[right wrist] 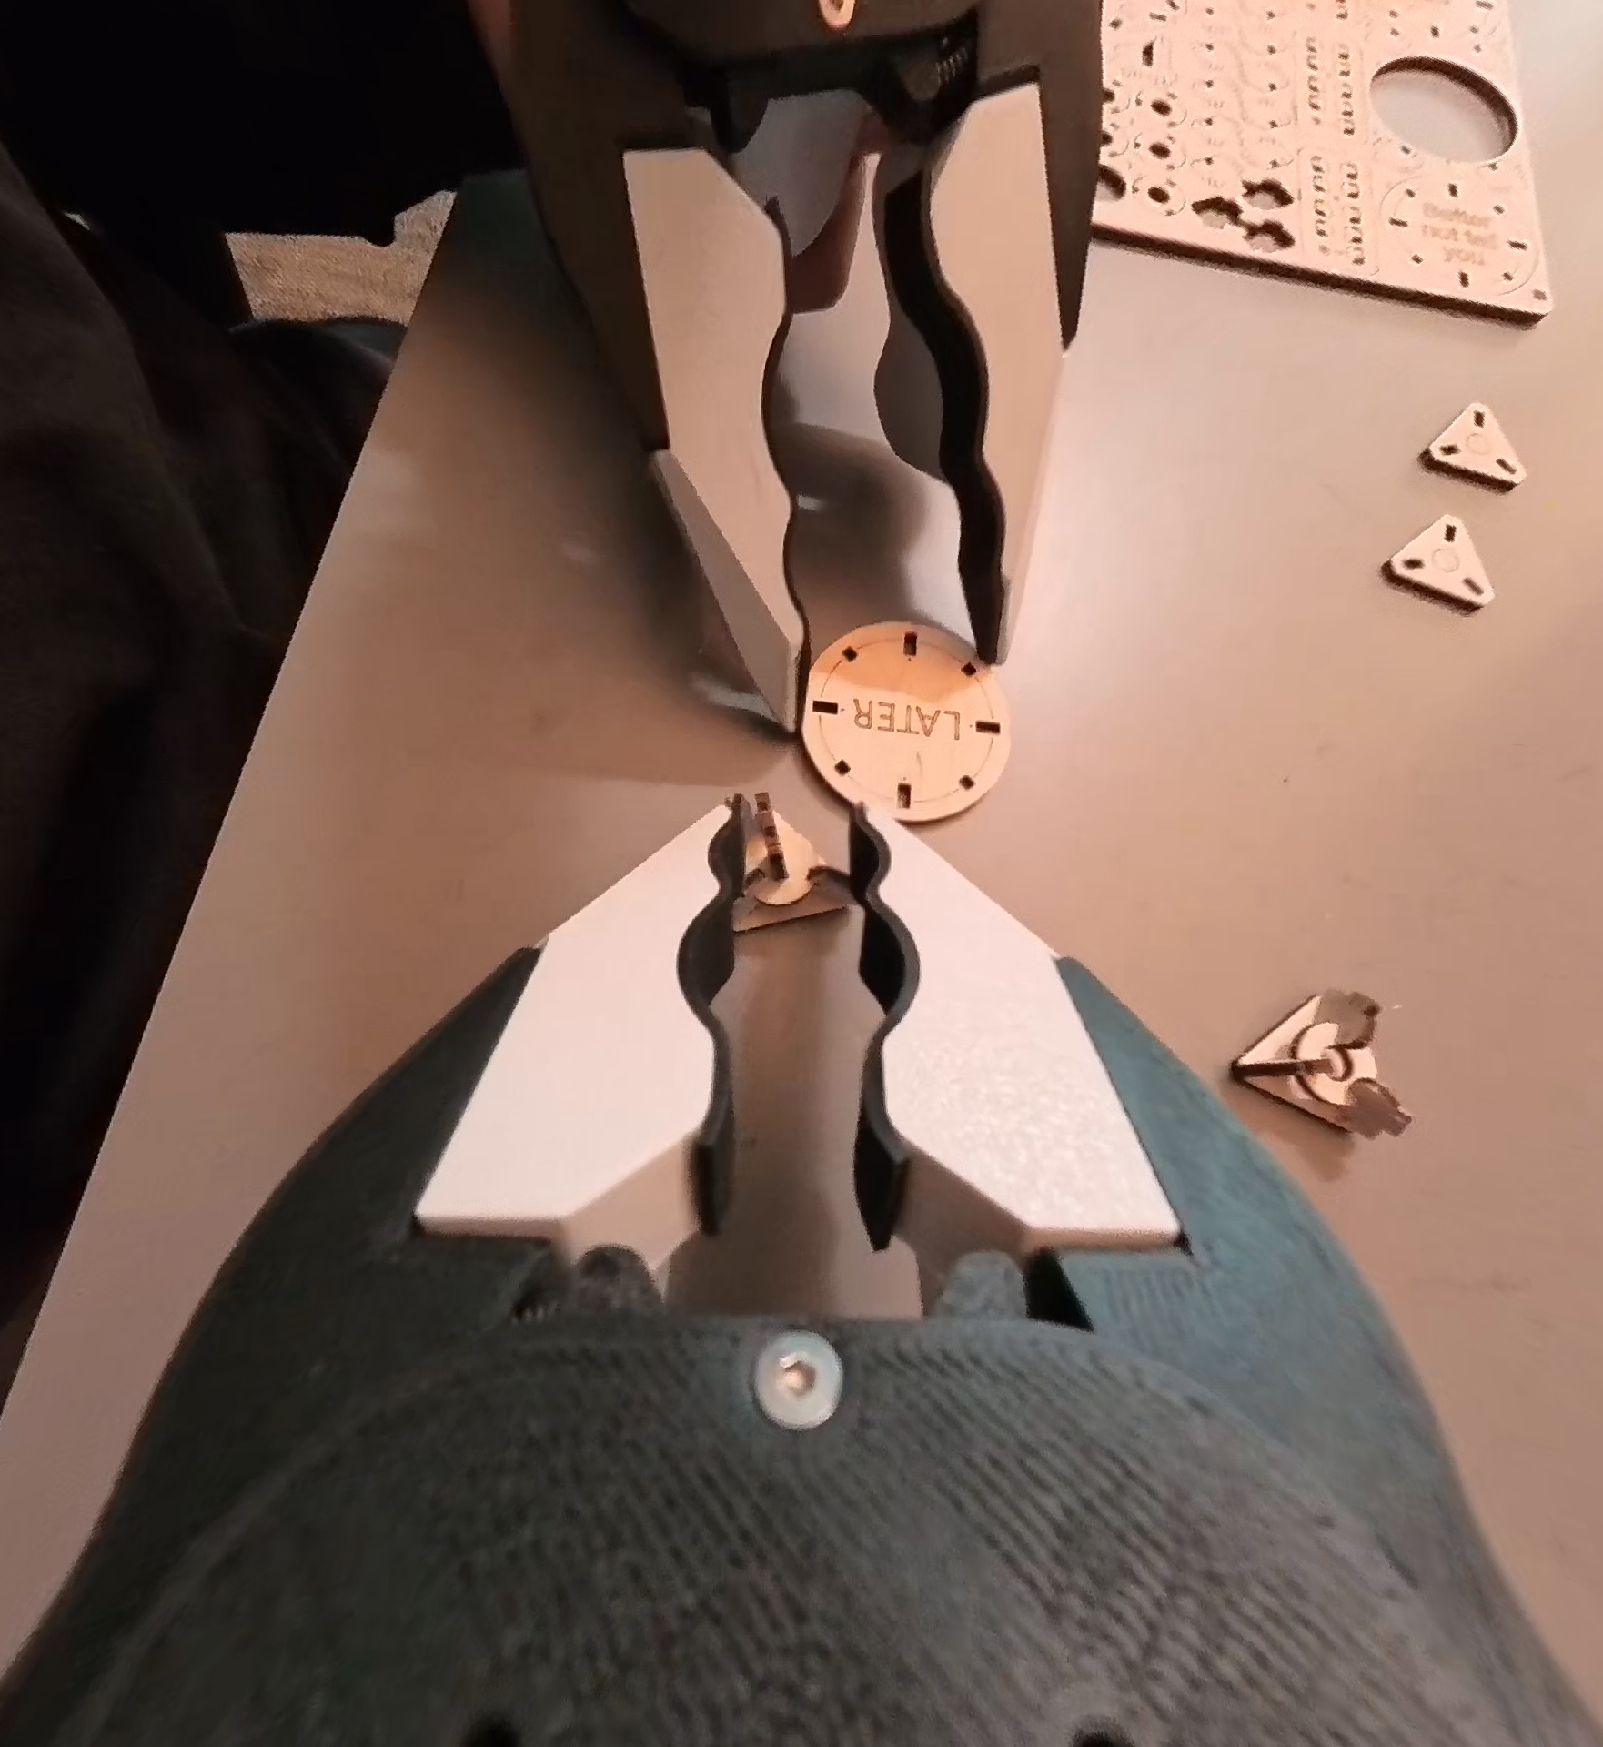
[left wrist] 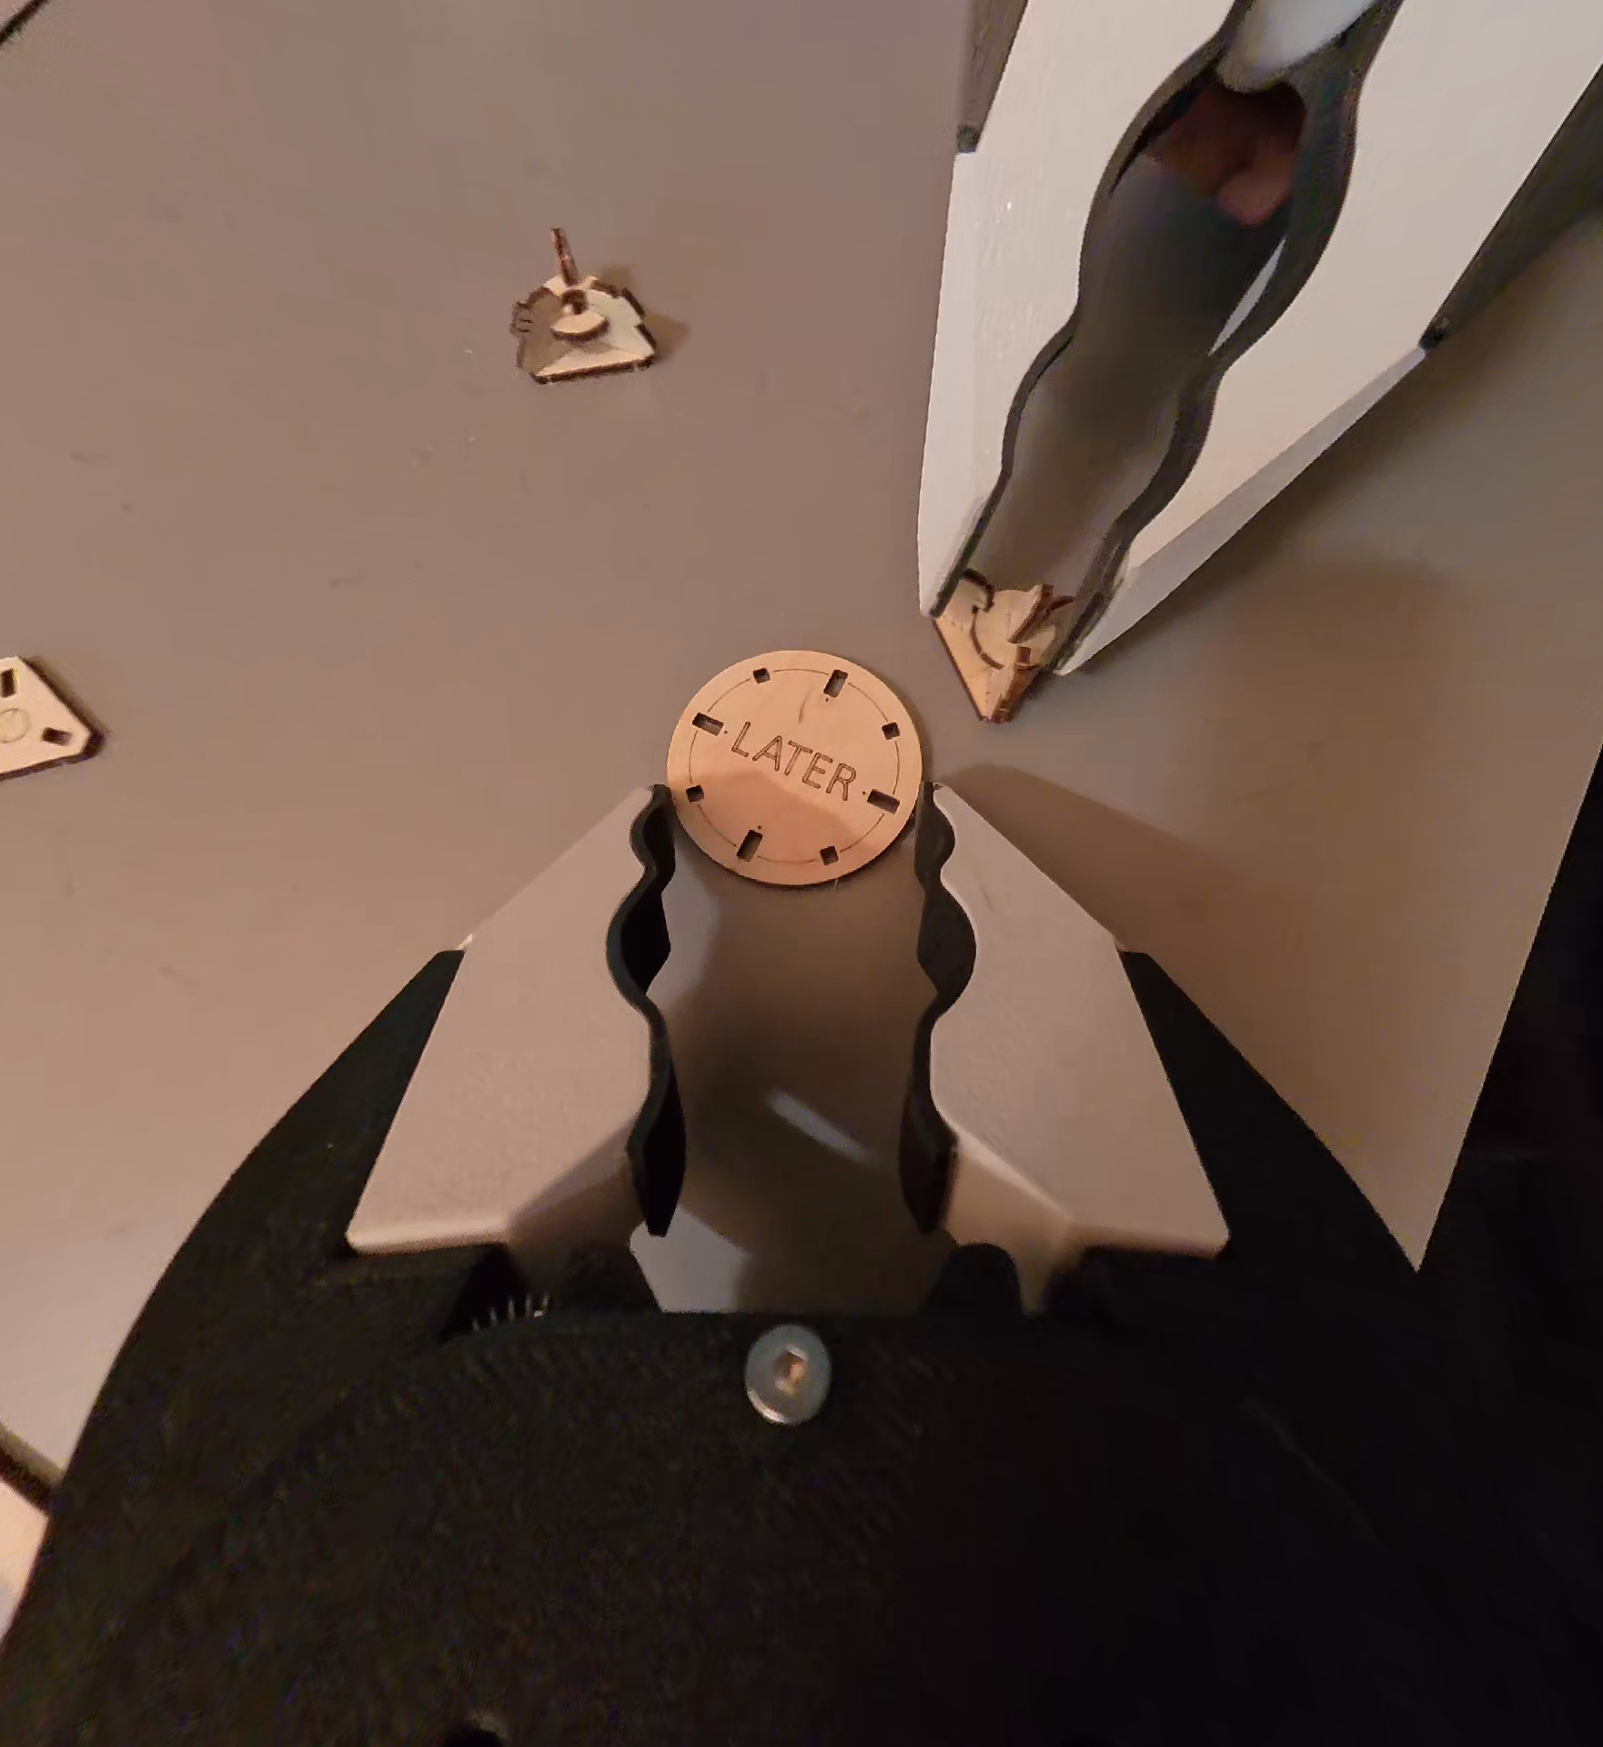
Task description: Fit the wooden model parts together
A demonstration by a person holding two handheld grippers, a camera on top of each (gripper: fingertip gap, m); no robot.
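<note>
A round wooden disc (left wrist: pixel 793 768) with engraved lettering and small slots lies flat on the grey table (left wrist: pixel 306 520). My left gripper (left wrist: pixel 793 797) is open and straddles the disc's near half; one pad (left wrist: pixel 656 822) touches its rim and the other stands just clear. In the right wrist view the disc (right wrist: pixel 902 728) sits at the left gripper's (right wrist: pixel 894 676) tips. My right gripper (right wrist: pixel 796 818) is open around a small triangular wooden piece with an upright pin (right wrist: pixel 784 898), which rests on the table; the pin is close to one pad, with a gap to the other. This piece (left wrist: pixel 996 662) also shows between the right gripper's (left wrist: pixel 1010 629) tips.
A second triangular piece with a pin (left wrist: pixel 585 331) stands farther off, also seen in the right wrist view (right wrist: pixel 1318 1068). Flat wooden triangles (right wrist: pixel 1440 567) (right wrist: pixel 1474 444) (left wrist: pixel 13 723) lie nearby. A wooden sheet with cutouts (right wrist: pixel 1327 161) lies at the back right. A person's dark clothing (right wrist: pixel 70 662) is beyond the table's left edge. There is about 5 cm between the tips of the two grippers.
</note>
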